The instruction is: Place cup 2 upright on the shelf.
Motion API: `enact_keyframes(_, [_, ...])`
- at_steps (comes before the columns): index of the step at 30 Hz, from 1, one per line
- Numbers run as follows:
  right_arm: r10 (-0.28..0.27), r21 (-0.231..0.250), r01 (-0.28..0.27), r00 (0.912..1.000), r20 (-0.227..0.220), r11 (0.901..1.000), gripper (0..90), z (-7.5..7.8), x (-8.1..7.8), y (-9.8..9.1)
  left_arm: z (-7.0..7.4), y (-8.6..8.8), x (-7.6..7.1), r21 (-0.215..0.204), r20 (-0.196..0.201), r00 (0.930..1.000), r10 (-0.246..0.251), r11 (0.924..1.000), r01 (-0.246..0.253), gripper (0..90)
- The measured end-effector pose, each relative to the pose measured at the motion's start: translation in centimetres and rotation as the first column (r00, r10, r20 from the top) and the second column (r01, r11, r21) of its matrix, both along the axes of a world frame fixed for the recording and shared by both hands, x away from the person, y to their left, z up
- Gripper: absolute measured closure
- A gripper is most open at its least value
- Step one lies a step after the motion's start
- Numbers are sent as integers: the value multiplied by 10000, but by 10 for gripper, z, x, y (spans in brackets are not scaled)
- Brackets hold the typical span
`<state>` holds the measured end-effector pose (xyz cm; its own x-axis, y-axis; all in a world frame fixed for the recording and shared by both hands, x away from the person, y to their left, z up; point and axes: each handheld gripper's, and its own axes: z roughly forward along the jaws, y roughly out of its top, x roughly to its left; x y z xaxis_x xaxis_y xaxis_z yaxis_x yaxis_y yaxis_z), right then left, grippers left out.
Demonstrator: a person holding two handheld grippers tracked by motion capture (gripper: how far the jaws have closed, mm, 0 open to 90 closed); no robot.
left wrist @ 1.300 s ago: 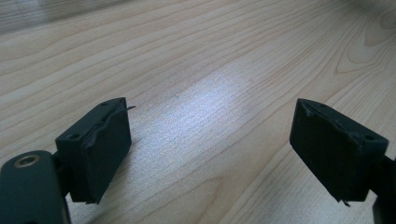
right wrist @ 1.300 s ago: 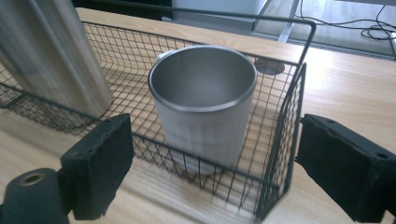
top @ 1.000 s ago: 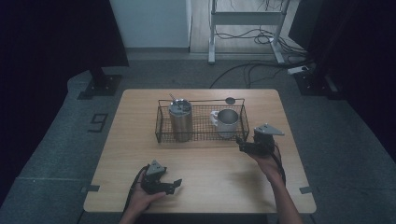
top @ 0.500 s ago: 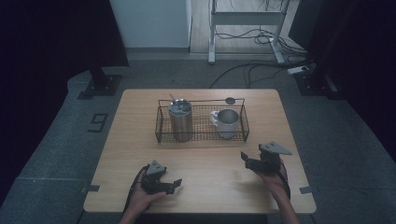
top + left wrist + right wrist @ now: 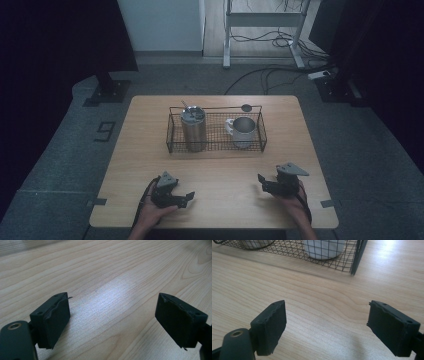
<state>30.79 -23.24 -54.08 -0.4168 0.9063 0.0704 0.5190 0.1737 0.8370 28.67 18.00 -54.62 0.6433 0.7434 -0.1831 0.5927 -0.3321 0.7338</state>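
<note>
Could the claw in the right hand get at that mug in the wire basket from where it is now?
Probably yes. The right claw is open and empty, with bare table between it and the basket. The mug stands at the near right end; the wire wall means reaching in from above.

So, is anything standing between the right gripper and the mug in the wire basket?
Yes: the near wire wall of the basket, with the mug sitting just behind it. Nothing lies on the table between the right gripper and that wall, and the basket is open on top.
</note>
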Motion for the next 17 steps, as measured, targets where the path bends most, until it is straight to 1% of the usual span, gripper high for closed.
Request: enact_keyframes(17, [-82,-74,82,10000,-37,9999,150,-3,0,-1,0,-1,0,60,-13,10000,-20,10000,20,130])
